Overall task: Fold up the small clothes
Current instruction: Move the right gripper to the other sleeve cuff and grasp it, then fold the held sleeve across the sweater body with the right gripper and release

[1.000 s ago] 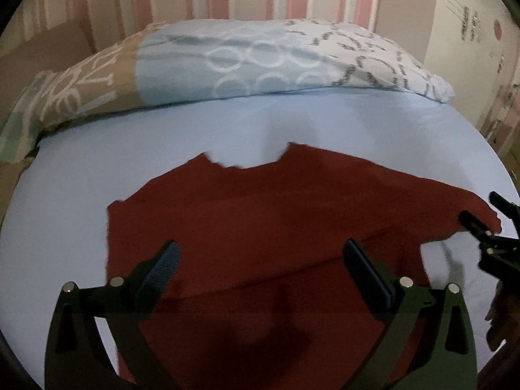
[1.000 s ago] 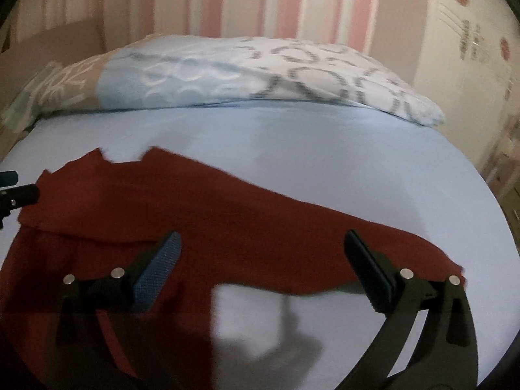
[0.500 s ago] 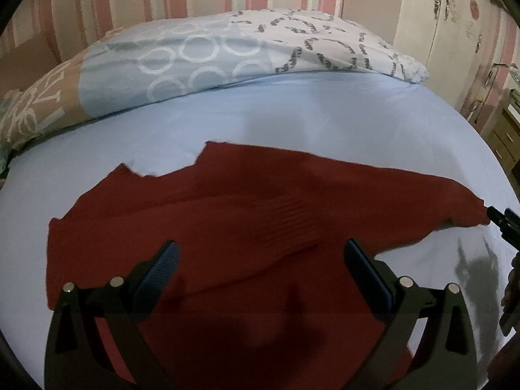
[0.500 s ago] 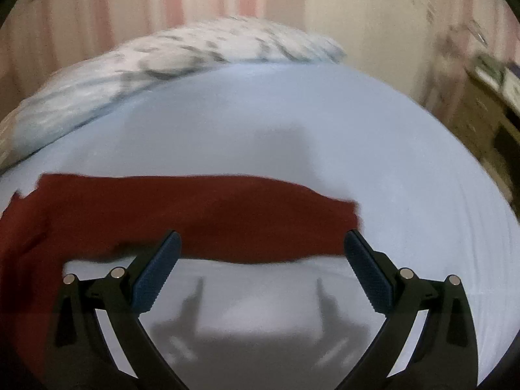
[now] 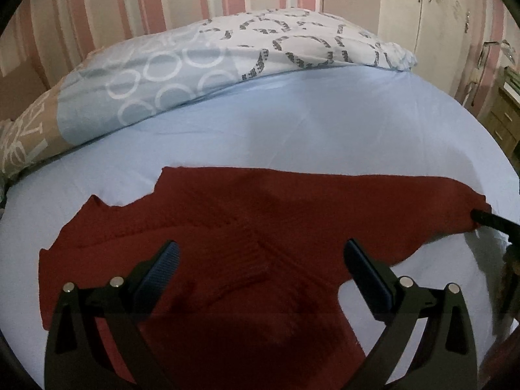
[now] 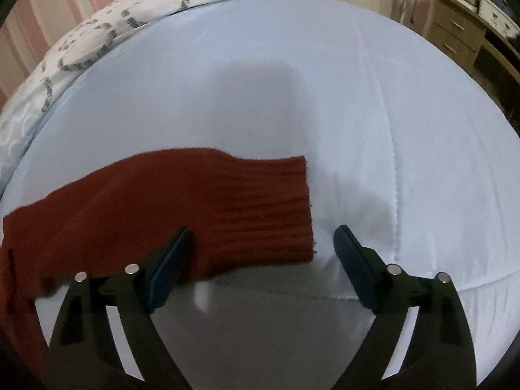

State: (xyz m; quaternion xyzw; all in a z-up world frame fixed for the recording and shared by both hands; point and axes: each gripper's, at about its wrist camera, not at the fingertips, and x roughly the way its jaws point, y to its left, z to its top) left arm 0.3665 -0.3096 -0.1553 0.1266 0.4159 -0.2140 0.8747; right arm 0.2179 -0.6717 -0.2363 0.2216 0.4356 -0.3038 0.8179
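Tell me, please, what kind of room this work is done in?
Most likely a bedroom. A bed with a pale blue sheet holds the red sweater, a patterned pillow lies at its head, and a wooden dresser stands beside the striped wall.

The red sweater (image 5: 247,260) runs off the lower frame edge behind the left gripper (image 5: 260,269). Beside the sweater's cuff (image 6: 276,208), the right gripper (image 5: 494,222) shows only a dark tip; drawers (image 6: 455,37) beyond are blurred.

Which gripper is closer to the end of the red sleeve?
Right. The right gripper sits over the ribbed sleeve cuff, jaws closing but not pinching. The left gripper hovers over the sweater's body.
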